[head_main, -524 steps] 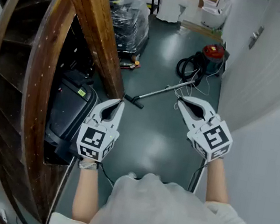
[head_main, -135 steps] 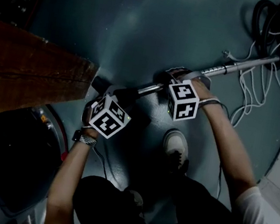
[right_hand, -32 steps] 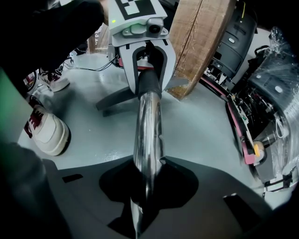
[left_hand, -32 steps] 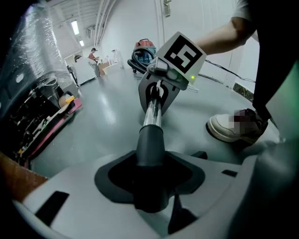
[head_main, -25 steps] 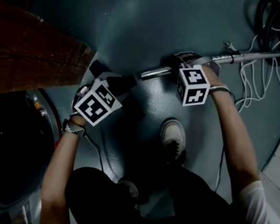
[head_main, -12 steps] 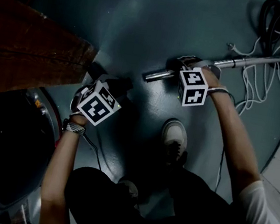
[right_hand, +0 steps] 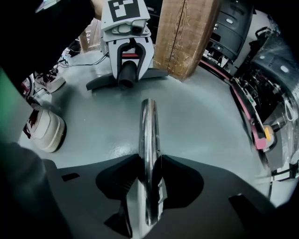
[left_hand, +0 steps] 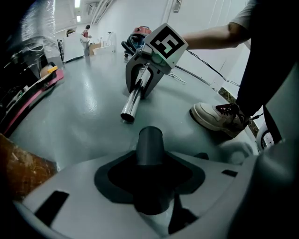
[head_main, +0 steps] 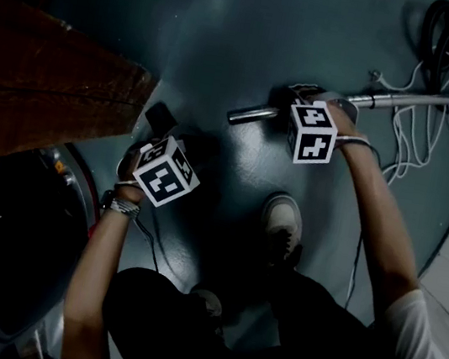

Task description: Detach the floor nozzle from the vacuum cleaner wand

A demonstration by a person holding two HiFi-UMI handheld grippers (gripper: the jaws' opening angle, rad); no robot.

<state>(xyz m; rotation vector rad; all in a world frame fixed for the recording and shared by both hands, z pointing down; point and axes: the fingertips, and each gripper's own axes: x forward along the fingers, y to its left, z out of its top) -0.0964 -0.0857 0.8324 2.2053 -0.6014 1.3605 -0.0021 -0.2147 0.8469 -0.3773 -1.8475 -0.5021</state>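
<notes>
The floor nozzle (head_main: pixel 160 118) lies left of the wand (head_main: pixel 252 116), apart.

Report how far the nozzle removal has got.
Done: the nozzle is off the wand, with bare floor between them. In hand: the left gripper grips the nozzle's neck; the right gripper has just been opening its jaws, and the wand lies between them. Left: probably only setting the nozzle down.

Head view steeply down, gripper views facing each other (wand (head_main: pixel 252 116) shared)
</notes>
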